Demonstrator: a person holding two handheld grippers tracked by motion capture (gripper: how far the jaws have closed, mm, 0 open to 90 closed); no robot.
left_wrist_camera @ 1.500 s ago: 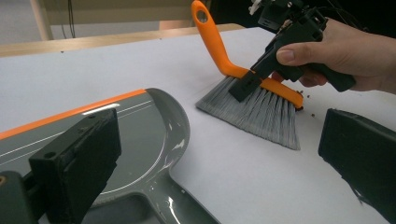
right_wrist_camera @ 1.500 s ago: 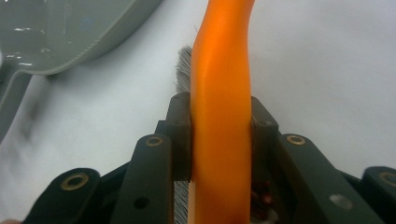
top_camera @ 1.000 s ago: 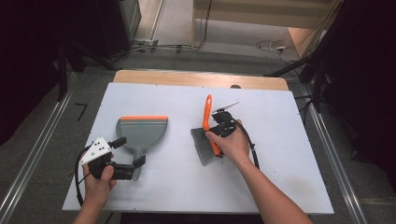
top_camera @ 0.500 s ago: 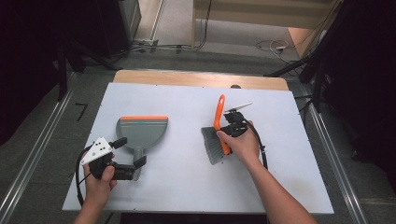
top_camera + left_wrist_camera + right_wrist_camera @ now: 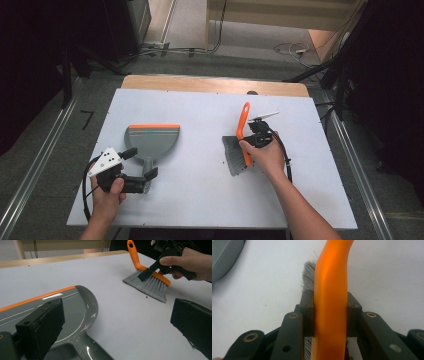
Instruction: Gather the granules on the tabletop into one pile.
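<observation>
The right tongs [image 5: 252,140] clamp the orange-handled grey-bristled brush [image 5: 239,150] for sweeping; the left tongs [image 5: 142,167], open, straddle the grey plastic dustpan [image 5: 151,140] handle.

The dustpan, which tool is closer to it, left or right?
Left. The left tool sits open at the dustpan handle; the right tool is away across the table, shut on the brush.

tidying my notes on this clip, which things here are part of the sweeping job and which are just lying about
Part of the job:
- brush, orange handle clamped between the right gripper fingers
- dustpan, its handle between the open fingers of the left gripper
- small dark speck on the table by the bristles

Just lying about:
- cables on the floor behind the table
</observation>
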